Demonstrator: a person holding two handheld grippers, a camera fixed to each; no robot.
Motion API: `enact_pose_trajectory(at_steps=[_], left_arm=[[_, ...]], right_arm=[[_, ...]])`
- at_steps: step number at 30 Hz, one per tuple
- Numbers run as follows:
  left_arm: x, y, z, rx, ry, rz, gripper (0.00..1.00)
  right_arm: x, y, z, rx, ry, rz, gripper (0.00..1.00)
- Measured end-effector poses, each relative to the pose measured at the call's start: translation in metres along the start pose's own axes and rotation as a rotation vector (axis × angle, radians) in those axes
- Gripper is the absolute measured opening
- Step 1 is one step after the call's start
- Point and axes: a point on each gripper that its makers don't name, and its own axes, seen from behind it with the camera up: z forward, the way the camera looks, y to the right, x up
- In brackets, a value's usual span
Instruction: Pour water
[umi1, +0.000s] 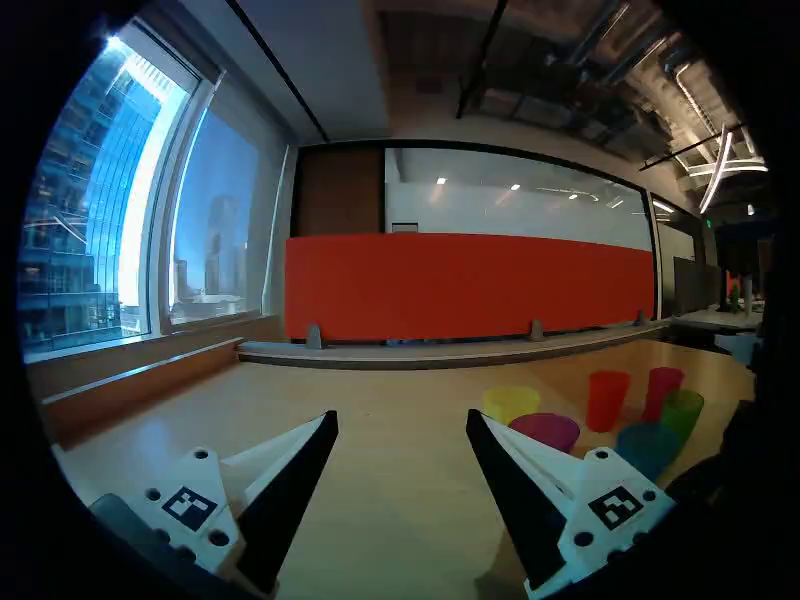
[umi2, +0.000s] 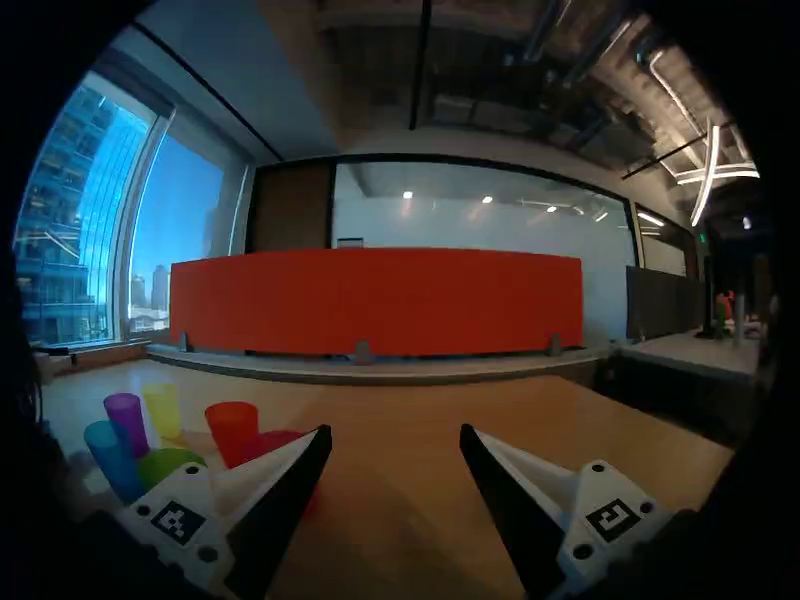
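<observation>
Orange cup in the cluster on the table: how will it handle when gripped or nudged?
The orange cup looks like thin translucent plastic: probably light, and may flex under the jaws. It stands upright, taller than wide, so a sideways nudge could tip it. The pink cup stands close beside it and might get knocked.

I'm looking at an open-plan office in a city: a long wooden desk runs up to an orange divider panel, with a glass-walled room behind it. Tall windows along one side look out on high-rise towers. Overhead I see an exposed ceiling of pipes and ducts with strip lights, and another desk stands off to the side.
</observation>
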Motion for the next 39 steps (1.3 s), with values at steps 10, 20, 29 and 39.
enact_pose_trajectory(at_steps=[10, 20, 29, 39], left_arm=[[0.0002, 0.0001, 0.0009, 0.0, 0.0, 0.0, 0.96], [0.0007, -0.0003, -0.0003, 0.0, 0.0, 0.0, 0.95], [0.0004, -0.0009, -0.0005, 0.0, 0.0, 0.0, 0.95], [0.0006, -0.0005, 0.0013, 0.0, 0.0, 0.0, 0.95]], right_arm=[[-0.0001, -0.0002, -0.003, -0.002, -0.001, 0.002, 0.99], [-0.0012, -0.0001, -0.004, -0.002, -0.001, 0.002, 0.99], [-0.0006, 0.001, -0.0022, -0.003, -0.001, 0.002, 0.99], [-0.0032, 0.0, -0.0039, -0.002, -0.003, 0.002, 0.99]])
